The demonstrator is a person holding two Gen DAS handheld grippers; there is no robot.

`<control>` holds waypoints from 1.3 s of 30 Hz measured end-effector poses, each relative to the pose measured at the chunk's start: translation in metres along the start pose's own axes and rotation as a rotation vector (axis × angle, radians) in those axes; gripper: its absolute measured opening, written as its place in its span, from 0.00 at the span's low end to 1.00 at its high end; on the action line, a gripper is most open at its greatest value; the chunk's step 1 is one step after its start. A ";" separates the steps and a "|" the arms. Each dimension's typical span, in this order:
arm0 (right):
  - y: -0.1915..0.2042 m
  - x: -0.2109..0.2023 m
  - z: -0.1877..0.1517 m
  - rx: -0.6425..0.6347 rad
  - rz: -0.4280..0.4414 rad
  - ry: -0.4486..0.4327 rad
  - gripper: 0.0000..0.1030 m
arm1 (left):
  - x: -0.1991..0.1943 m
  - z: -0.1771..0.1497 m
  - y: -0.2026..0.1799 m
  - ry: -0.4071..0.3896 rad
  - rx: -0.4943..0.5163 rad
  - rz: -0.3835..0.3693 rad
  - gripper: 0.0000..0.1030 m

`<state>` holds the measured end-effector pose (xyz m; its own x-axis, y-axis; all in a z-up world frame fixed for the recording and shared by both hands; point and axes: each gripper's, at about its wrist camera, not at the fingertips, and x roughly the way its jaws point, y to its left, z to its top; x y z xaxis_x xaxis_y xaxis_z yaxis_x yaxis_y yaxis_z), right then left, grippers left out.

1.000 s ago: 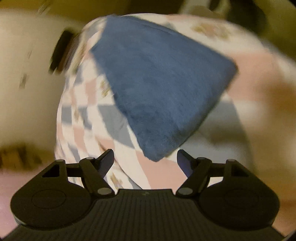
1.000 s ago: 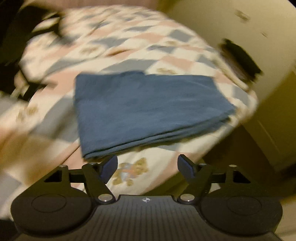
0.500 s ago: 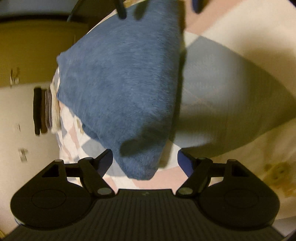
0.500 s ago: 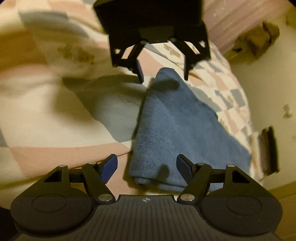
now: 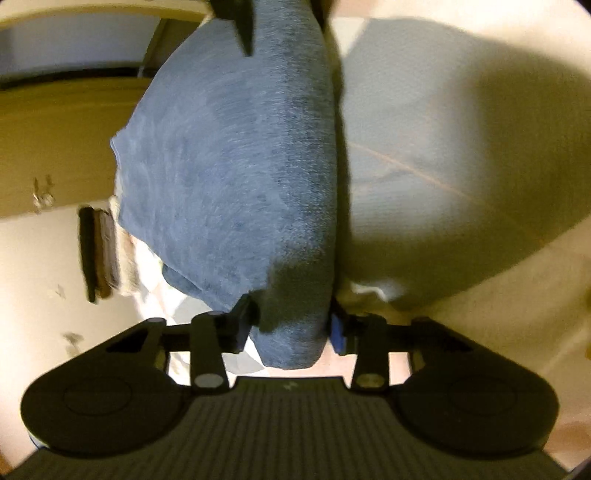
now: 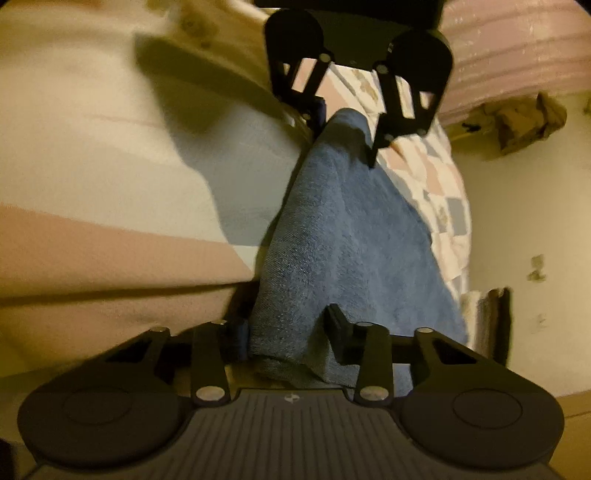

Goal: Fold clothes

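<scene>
A folded blue cloth [image 5: 236, 177] lies on a checked quilt [image 5: 461, 166] on a bed. My left gripper [image 5: 291, 325] is shut on one end of the cloth's folded edge. My right gripper [image 6: 288, 332] is shut on the opposite end of the same cloth [image 6: 343, 236]. The two grippers face each other. The left gripper also shows at the far end of the cloth in the right wrist view [image 6: 347, 125]. One right gripper finger [image 5: 242, 26] pokes in at the top of the left wrist view.
The quilt [image 6: 92, 155] spreads wide beside the cloth. The bed edge drops to a pale floor [image 6: 524, 221] on the cloth's outer side. A dark flat object [image 6: 495, 321] lies on the floor near the bed. A brown heap [image 6: 528, 118] sits by the wall.
Both grippers moved in from above the cloth and closed on its two ends. Half a second ago both were open, just short of the cloth.
</scene>
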<state>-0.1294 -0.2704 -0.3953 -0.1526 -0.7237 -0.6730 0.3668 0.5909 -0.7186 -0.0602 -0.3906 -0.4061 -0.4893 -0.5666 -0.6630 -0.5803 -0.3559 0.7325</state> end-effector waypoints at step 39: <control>-0.405 0.208 -0.293 1.201 0.764 0.132 0.14 | 0.167 0.009 0.371 0.461 -1.878 -0.304 0.29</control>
<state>-0.5784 -0.5559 -0.2963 0.3748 -0.2933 -0.8795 0.9271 0.1101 0.3584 -0.3629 -0.6099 -0.2465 -0.1631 -0.3525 -0.9215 0.8678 -0.4955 0.0360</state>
